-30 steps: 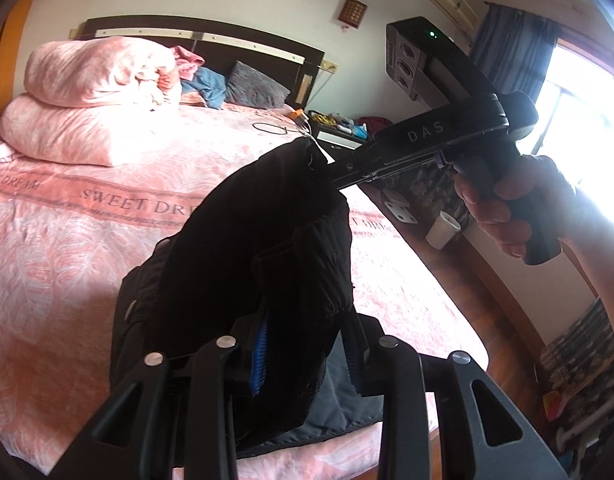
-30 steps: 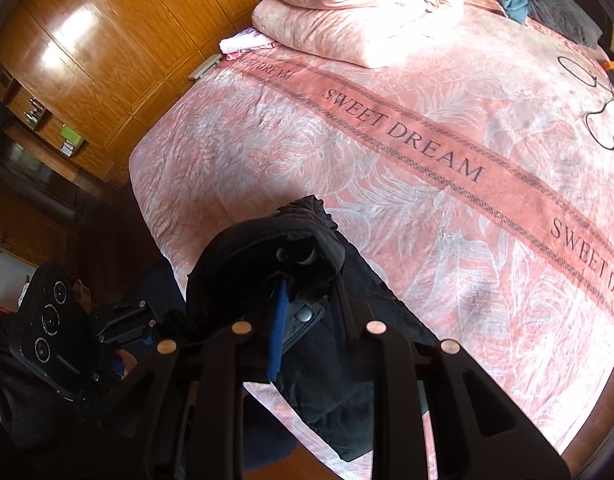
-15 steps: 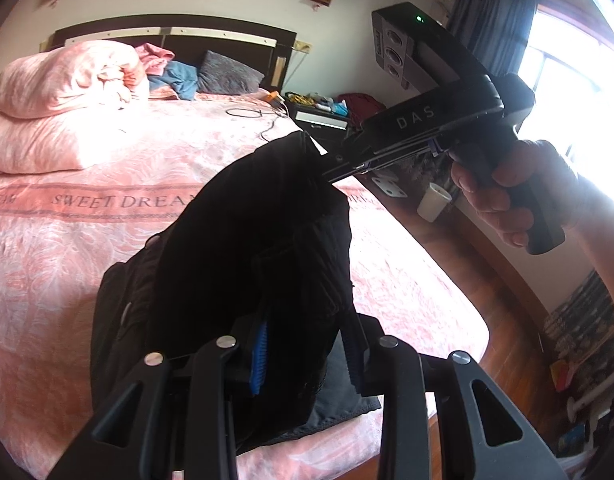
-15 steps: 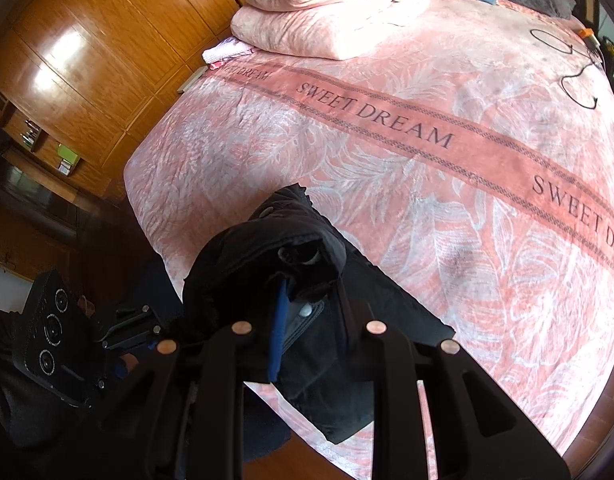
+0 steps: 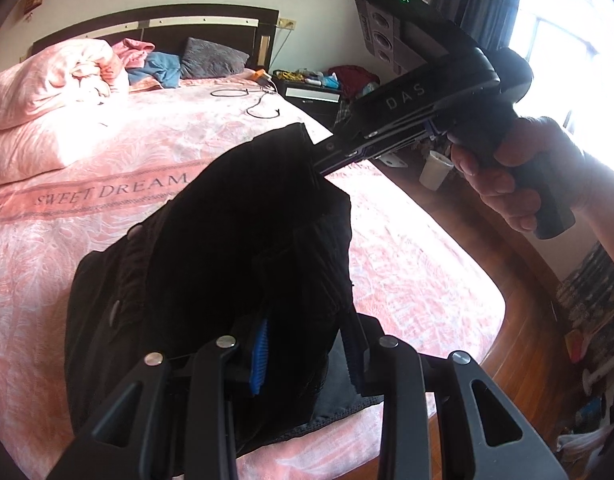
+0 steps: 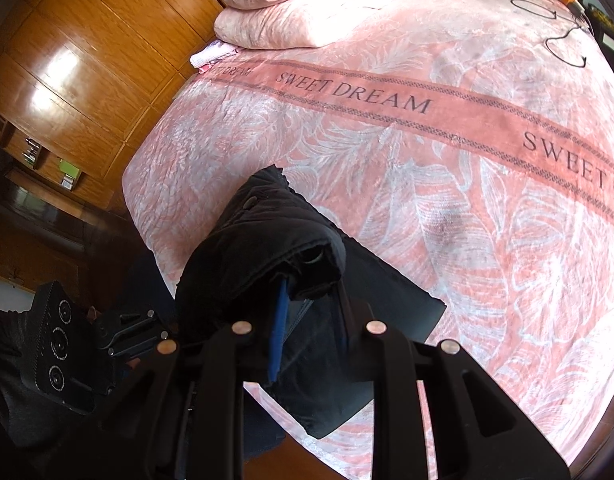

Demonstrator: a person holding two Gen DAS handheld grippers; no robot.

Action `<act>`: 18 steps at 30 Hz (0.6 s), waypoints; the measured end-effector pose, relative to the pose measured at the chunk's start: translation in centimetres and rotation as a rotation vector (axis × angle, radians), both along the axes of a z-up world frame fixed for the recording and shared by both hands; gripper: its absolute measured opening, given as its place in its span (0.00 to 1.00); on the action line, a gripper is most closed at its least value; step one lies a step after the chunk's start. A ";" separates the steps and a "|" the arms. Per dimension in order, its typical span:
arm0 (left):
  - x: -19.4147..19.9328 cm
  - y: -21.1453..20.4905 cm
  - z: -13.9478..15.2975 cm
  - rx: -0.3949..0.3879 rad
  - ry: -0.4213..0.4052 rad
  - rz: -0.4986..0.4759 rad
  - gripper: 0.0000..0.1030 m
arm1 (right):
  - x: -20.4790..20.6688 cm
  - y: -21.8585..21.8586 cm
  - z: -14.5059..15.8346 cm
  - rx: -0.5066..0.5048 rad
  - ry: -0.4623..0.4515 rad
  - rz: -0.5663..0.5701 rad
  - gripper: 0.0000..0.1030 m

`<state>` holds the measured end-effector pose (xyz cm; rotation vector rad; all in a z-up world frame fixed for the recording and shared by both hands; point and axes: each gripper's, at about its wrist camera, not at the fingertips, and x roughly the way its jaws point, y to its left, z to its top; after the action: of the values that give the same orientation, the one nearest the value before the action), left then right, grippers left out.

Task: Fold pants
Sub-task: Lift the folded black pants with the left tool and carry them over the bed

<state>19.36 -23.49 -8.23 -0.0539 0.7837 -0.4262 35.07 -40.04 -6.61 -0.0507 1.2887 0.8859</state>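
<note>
I am mid-fold: my left gripper [image 5: 307,360] and right gripper [image 6: 311,336] are each clamped on a bunched edge of the black pants [image 5: 235,248], which hang lifted over the near edge of the bed [image 6: 447,200], low in both frames, with the lower part already lying on the pink cover. The next move, as I judge it, calls for carrying the held edge over the flat part and laying it down evenly before letting go. The left view shows my right hand [image 5: 507,176] on its handle at the right of the frame; the right view shows the flat layer's corner, though which part of the pants I hold is hard to tell.
</note>
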 end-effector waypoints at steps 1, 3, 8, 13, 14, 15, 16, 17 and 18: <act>0.1 -0.3 -0.4 0.007 0.005 -0.004 0.30 | 0.0 -0.3 -0.4 0.002 0.004 -0.003 0.20; 0.4 -0.9 -1.0 0.022 0.014 -0.012 0.30 | 0.2 -1.0 -1.2 0.006 0.015 -0.010 0.20; 0.6 -2.1 -2.6 0.051 0.033 -0.024 0.30 | 0.4 -2.3 -3.3 0.023 0.039 -0.024 0.20; 0.8 -3.1 -4.3 0.086 0.048 -0.036 0.30 | 0.6 -3.4 -5.4 0.032 0.066 -0.035 0.20; 0.8 -3.3 -4.6 0.095 0.048 -0.037 0.30 | 0.6 -3.6 -5.7 0.034 0.070 -0.037 0.20; 0.9 -3.5 -4.8 0.102 0.048 -0.039 0.30 | 0.7 -3.8 -6.1 0.037 0.075 -0.040 0.20; 0.8 -3.7 -5.1 0.115 0.046 -0.042 0.30 | 0.7 -4.1 -6.5 0.040 0.078 -0.043 0.20; 0.9 -3.9 -5.3 0.124 0.045 -0.043 0.30 | 0.7 -4.4 -6.9 0.043 0.084 -0.046 0.20; 0.9 -4.2 -5.7 0.138 0.045 -0.045 0.30 | 0.7 -4.5 -7.3 0.045 0.087 -0.048 0.20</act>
<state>20.25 -27.70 -13.89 0.0835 0.8583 -0.4140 35.81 -44.59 -13.87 0.0542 1.3447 0.8835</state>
